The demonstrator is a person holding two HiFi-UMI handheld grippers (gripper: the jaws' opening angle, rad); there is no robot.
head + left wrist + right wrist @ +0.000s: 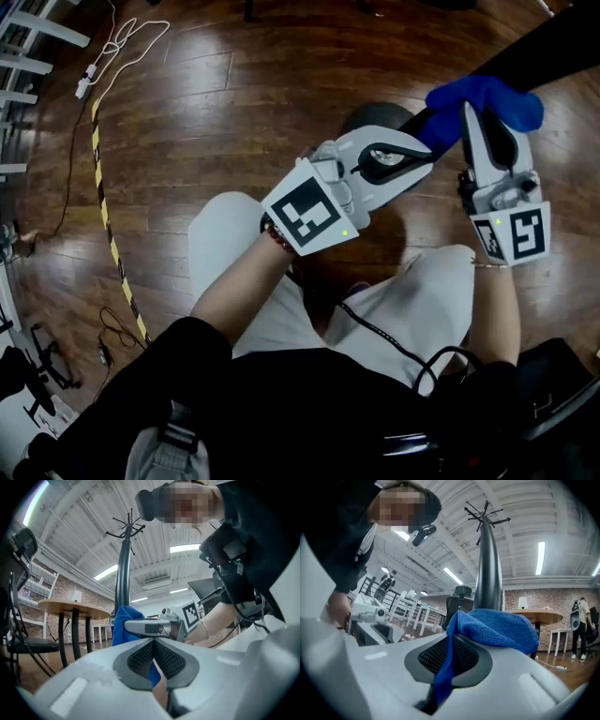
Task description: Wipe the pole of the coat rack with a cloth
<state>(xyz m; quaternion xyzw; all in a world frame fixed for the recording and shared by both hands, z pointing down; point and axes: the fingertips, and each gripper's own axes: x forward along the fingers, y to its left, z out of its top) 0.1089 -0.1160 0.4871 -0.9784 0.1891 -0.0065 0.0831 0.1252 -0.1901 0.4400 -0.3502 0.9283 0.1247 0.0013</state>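
Two grippers are down low by the coat rack, one on either side of the pole (553, 47). The right gripper (483, 127) has its jaws clamped on a blue cloth (487, 98); a fold runs down between the pads and the rest bunches over the tips. From the right gripper view the pole (489, 573) rises straight up just behind the cloth (501, 630), so the cloth looks pressed to it or very nearly so. The left gripper (417, 155) sits close on the pole's other side with its jaws closed tip to tip (153, 641). I can't see that it grips anything, though some blue shows through the gap behind the tips.

What matters next is the pole's long axis. It stands upright, hooks far overhead, and the cloth is near the foot. I'd guess the wipe has to run upward along the pole, led by the right hand, which is the one already on it.
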